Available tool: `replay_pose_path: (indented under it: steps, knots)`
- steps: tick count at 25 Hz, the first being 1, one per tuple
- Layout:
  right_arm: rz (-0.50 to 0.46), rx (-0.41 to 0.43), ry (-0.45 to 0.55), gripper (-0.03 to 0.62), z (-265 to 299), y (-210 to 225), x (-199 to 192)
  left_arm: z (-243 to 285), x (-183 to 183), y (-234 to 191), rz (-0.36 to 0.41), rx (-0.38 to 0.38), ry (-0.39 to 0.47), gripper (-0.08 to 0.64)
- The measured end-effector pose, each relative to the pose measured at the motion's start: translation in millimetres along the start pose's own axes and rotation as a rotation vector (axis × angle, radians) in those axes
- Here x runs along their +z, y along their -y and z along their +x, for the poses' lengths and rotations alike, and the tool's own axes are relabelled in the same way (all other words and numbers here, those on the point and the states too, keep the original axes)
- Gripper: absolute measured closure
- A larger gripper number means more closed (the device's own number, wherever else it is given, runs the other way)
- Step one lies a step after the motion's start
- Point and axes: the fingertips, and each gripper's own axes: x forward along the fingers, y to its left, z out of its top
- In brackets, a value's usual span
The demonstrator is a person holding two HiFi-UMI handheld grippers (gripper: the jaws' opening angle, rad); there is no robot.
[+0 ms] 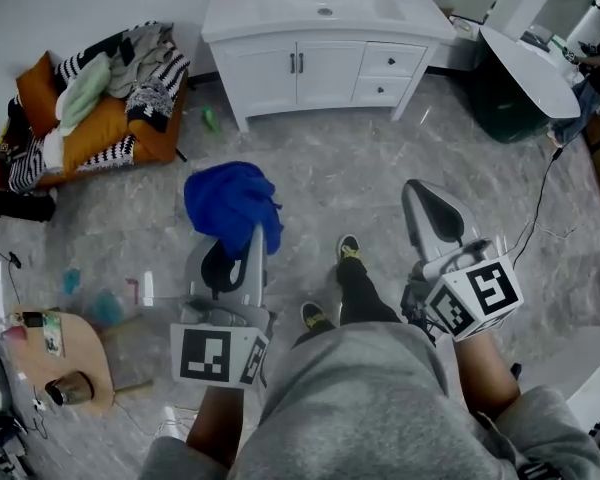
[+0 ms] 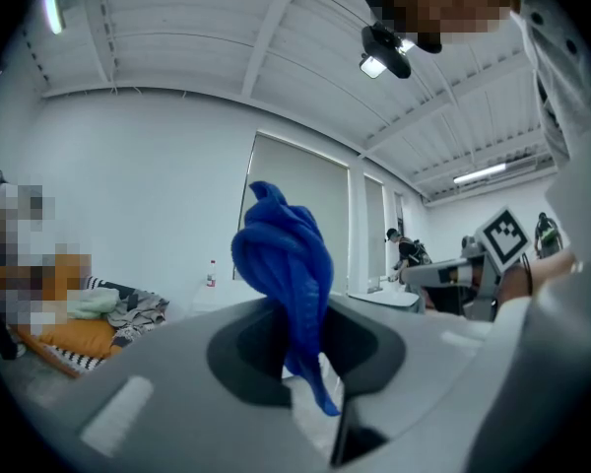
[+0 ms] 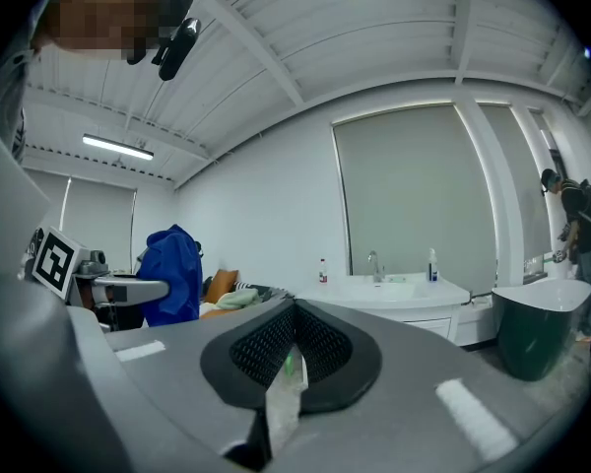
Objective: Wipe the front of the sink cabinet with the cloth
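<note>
The white sink cabinet (image 1: pixel 320 68) stands against the far wall, a few steps ahead of me, with two doors and two drawers on its front. It also shows in the right gripper view as the sink cabinet (image 3: pixel 414 308). My left gripper (image 1: pixel 242 240) is shut on a bunched blue cloth (image 1: pixel 232 203), held up over the grey floor. In the left gripper view the cloth (image 2: pixel 286 274) rises out from between the jaws of the left gripper (image 2: pixel 300 358). My right gripper (image 1: pixel 432 213) is shut and holds nothing; its pads meet in its own view (image 3: pixel 291 348).
An orange seat piled with clothes (image 1: pixel 90 108) stands at the left. A green bottle (image 1: pixel 210 118) lies on the floor by the cabinet's left leg. A dark bin (image 1: pixel 510 108) and a white curved table (image 1: pixel 530 68) are at the right. A round wooden table (image 1: pixel 65 358) is near left.
</note>
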Motion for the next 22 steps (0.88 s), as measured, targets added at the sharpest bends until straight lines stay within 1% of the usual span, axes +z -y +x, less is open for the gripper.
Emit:
replay_pose_path:
  steps: [5, 12, 17, 22]
  knots:
    - [0.017, 0.007, 0.011, 0.594, 0, -5, -3, -5, -1, -2, -0.004, 0.002, 0.007, 0.494]
    - [0.036, 0.0, 0.028, 0.594, 8, 5, -2, 6, 5, -6, 0.006, 0.006, 0.028, 0.493]
    - [0.046, -0.013, 0.027, 0.594, 21, 18, -5, 25, 3, -8, 0.014, -0.008, 0.024, 0.493]
    - [0.058, -0.012, 0.012, 0.594, 47, 38, -9, 56, 2, -15, 0.015, -0.008, 0.012, 0.492]
